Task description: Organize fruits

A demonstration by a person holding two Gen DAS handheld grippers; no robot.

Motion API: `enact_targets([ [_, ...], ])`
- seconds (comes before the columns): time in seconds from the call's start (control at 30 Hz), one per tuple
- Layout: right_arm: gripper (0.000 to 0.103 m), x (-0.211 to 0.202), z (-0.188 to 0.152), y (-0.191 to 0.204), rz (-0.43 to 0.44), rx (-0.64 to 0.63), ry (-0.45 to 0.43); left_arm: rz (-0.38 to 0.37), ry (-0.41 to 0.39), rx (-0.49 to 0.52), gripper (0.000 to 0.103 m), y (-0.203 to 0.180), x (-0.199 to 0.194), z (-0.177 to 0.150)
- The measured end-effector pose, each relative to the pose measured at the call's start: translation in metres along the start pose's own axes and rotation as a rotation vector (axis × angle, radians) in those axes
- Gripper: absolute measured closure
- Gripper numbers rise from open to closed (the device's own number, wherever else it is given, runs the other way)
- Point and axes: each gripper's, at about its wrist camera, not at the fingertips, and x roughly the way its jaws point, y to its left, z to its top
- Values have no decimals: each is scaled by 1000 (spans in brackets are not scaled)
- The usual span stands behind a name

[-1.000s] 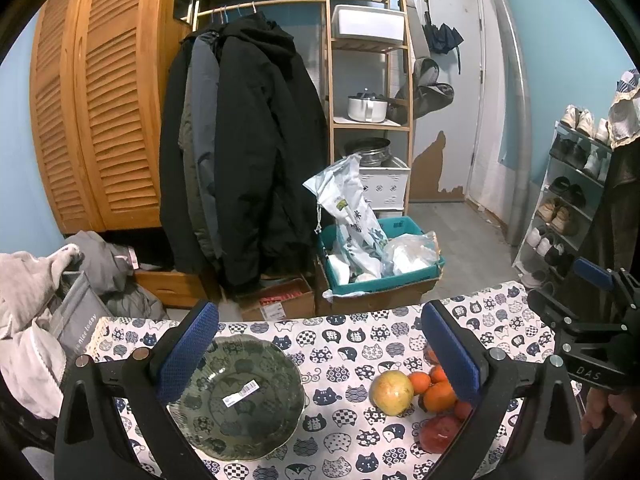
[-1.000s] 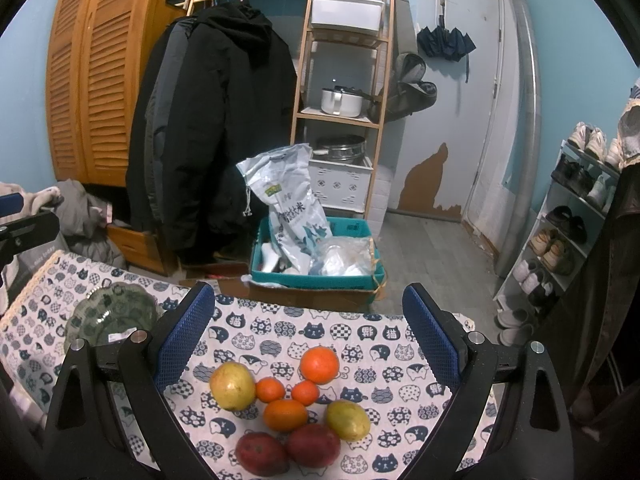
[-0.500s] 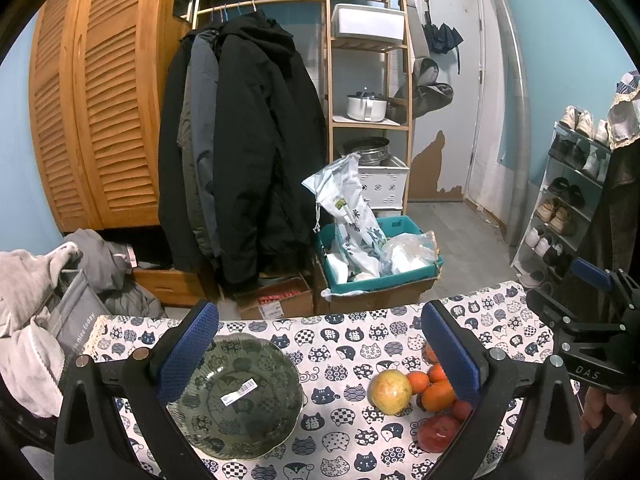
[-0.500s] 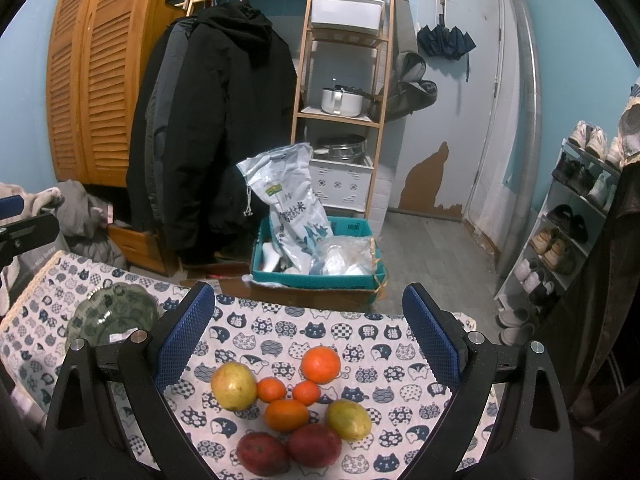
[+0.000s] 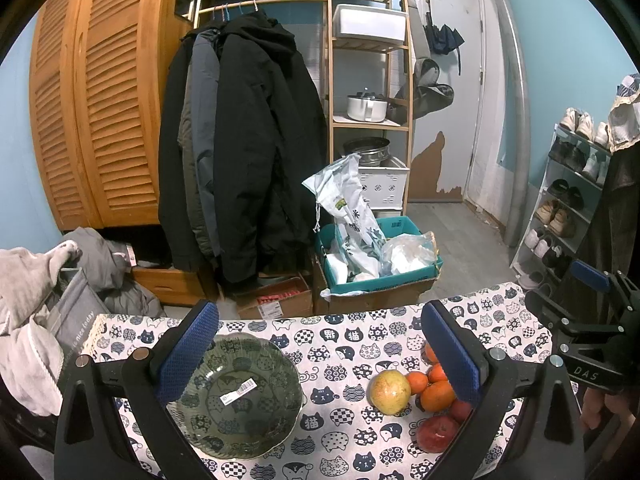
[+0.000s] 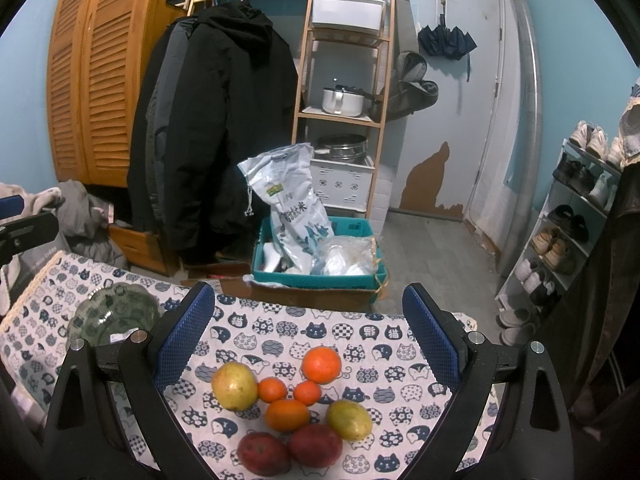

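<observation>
A cluster of fruit lies on the cat-print tablecloth (image 6: 320,332): a yellow-green fruit (image 6: 234,385), a large orange (image 6: 321,365), several smaller oranges (image 6: 287,414), another yellow-green fruit (image 6: 349,419) and two red fruits (image 6: 315,445). My right gripper (image 6: 308,336) hangs open above them, holding nothing. A dark green glass bowl (image 5: 236,396) with a white sticker sits empty at the left. My left gripper (image 5: 320,354) is open over the cloth between the bowl and the fruit pile (image 5: 430,394). The bowl (image 6: 112,316) also shows at the left of the right wrist view.
Beyond the table's far edge stands a teal box (image 6: 320,268) with bags on cardboard. Coats (image 5: 244,152) hang behind, next to a wooden shelf (image 5: 368,92). A shoe rack (image 6: 576,232) lines the right wall. Grey clothes (image 5: 32,300) pile at the left.
In the left wrist view the bowl and fruit have slid slightly downward and left. The right wrist view is almost unchanged. Both grippers stay open.
</observation>
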Motion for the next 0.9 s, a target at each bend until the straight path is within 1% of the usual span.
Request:
enact_targets([
  [0.2, 10, 0, 0, 0, 0, 0, -1, -3, 2, -5, 1, -7, -3, -2],
  [0.63, 10, -1, 1, 0, 0, 0, 0, -4, 4, -7, 1, -2, -2, -1],
  [0.9, 10, -1, 1, 0, 0, 0, -1, -7, 6, -11, 1, -5, -3, -2],
])
